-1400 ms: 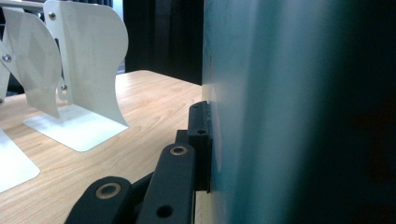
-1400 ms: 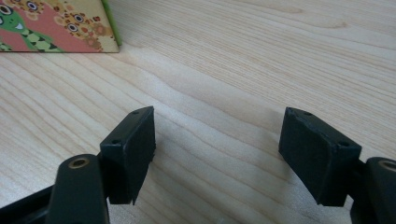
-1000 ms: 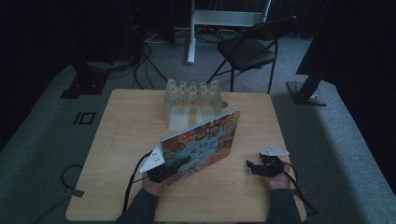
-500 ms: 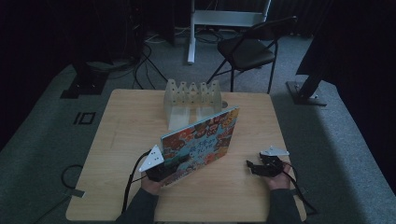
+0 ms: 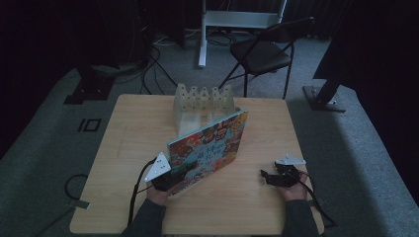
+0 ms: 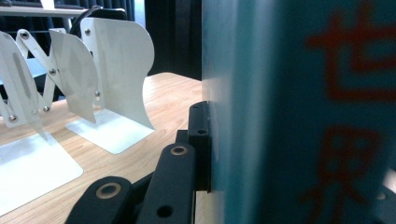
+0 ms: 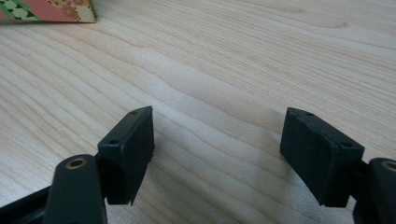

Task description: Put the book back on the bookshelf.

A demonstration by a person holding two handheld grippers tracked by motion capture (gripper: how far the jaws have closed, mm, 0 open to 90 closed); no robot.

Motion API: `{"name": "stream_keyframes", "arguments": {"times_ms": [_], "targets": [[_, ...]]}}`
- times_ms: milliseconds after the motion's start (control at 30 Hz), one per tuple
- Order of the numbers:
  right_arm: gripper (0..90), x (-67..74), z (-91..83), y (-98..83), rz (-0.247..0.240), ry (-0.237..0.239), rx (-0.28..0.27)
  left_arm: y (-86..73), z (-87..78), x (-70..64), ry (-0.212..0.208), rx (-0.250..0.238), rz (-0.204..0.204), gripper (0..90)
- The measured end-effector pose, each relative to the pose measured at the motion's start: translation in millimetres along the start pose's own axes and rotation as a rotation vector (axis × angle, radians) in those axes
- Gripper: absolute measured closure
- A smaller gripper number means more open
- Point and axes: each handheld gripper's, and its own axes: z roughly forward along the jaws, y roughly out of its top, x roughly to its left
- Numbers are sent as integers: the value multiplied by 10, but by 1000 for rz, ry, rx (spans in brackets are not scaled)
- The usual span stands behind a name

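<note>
Left gripper clamped on the near lower corner of a large, thin hardcover book with a busy orange-and-blue patterned cover, jaws pressed flat against both faces. Book held up on edge above the pale wooden table, tilted, far corner rising toward a white metal accordion-style book rack. Close up in the left gripper view: teal cover with red characters against the black pad, white rack plates standing just beyond on the wood. Whether the book's lower edge touches the tabletop: hard to tell in the dim high view, perhaps just clear of it.

Right gripper resting low at the table's near right, well apart from the book. Jaws spread wide, nothing between them but bare wood grain; a corner of the patterned cover visible at the upper left of the right gripper view.
</note>
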Motion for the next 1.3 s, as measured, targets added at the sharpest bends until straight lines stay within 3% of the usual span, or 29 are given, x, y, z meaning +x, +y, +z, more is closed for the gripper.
{"name": "stream_keyframes", "arguments": {"times_ms": [1300], "targets": [[234, -2, 4, 1, -2, 2, 4, 40, -172, 114, 85, -9, -17, 812]]}}
